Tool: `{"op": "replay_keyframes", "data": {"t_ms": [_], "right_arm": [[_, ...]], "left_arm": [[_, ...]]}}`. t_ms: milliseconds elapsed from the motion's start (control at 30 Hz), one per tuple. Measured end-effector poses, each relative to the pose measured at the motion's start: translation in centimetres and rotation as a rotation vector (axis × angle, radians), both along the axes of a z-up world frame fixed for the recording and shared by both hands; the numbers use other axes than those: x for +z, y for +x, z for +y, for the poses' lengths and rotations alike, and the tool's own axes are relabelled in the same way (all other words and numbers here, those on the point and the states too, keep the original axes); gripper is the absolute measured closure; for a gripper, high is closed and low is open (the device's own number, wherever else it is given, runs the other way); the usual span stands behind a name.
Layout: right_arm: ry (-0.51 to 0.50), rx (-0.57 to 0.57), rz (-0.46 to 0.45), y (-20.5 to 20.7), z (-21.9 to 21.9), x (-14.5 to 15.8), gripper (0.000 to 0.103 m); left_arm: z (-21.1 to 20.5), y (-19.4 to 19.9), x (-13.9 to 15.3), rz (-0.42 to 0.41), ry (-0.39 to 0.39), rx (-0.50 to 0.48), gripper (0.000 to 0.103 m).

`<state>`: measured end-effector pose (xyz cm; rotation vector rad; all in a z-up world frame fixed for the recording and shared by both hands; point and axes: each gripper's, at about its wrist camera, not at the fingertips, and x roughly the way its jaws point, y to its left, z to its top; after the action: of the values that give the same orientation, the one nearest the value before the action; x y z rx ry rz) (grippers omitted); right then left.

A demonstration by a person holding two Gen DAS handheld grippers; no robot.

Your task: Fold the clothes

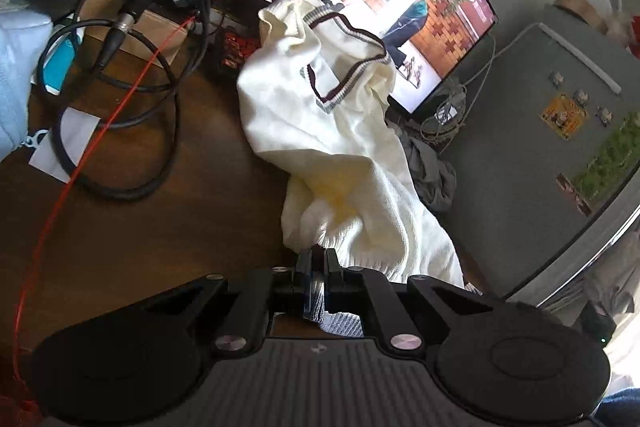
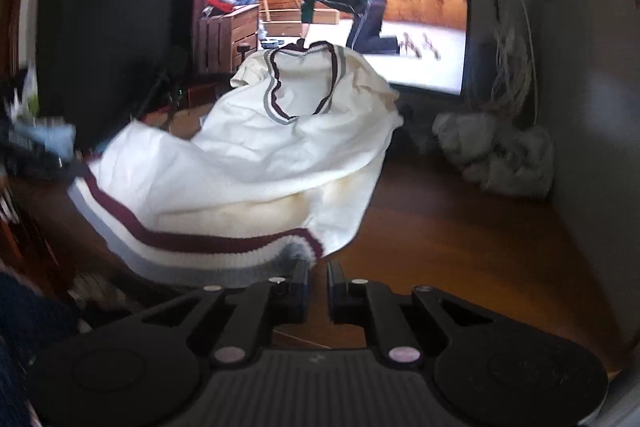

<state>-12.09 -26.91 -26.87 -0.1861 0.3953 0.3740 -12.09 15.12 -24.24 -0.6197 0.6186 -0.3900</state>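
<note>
Sweater (image 1: 340, 131) hem clamped in left claw (image 1: 318, 267) above wooden floor (image 1: 160, 227); right claw (image 2: 318, 275) slightly apart, television (image 2: 400, 7) behind.

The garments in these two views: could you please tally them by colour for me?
Cream V-neck sweater with maroon and grey trim: 1
Grey crumpled garment on the floor: 1
Light blue cloth at the left edge: 1
Total: 3

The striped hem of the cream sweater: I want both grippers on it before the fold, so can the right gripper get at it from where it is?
Probably yes. The striped hem hangs just ahead-left of the right gripper, whose jaws are parted and empty, with nothing between. The left gripper is shut on the cream sweater.
</note>
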Motion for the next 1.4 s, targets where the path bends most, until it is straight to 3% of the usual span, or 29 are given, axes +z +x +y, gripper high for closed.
{"op": "replay_keyframes", "data": {"t_ms": [100, 233, 467, 633, 767, 933, 1233, 1300, 1400], "right_arm": [[-0.128, 0.019, -0.042, -0.3, 1.4, -0.1, 0.09], [-0.149, 0.072, -0.04, 0.1, 2.7, -0.1, 0.078], [-0.322, 0.024, -0.084, 1.5, 5.1, -1.2, 0.079], [-0.375, 0.07, -0.054, 1.3, 4.9, -1.5, 0.079], [-0.441, 0.043, -0.09, 1.1, 5.3, -2.0, 0.079], [-0.505, 0.123, -0.131, 0.6, 6.6, -2.3, 0.079], [-0.622, 0.137, -0.157, 0.8, 6.2, -2.7, 0.079], [-0.626, 0.147, -0.164, 0.6, 6.4, -2.7, 0.079], [-0.473, 0.215, -0.125, 0.3, 5.7, -1.5, 0.079]], "left_arm": [[-0.2, 0.2, -0.3, 0.0, 0.005, -0.01, 0.098], [-0.2, 0.3, -0.4, -0.002, 0.014, -0.013, 0.098], [-0.1, 0.1, -0.6, 0.0, 0.019, -0.012, 0.098], [0.3, 0.2, -0.6, -0.001, 0.012, 0.001, 0.098], [0.2, 0.4, -0.6, 0.004, 0.015, -0.003, 0.098], [0.1, 0.4, -0.3, -0.003, 0.02, -0.007, 0.098], [0.3, 0.4, -0.2, -0.01, 0.02, 0.004, 0.098], [0.2, 0.4, -0.1, -0.012, 0.029, 0.005, 0.098], [-0.4, 0.1, 0.3, -0.031, 0.089, -0.006, 0.098]]}}
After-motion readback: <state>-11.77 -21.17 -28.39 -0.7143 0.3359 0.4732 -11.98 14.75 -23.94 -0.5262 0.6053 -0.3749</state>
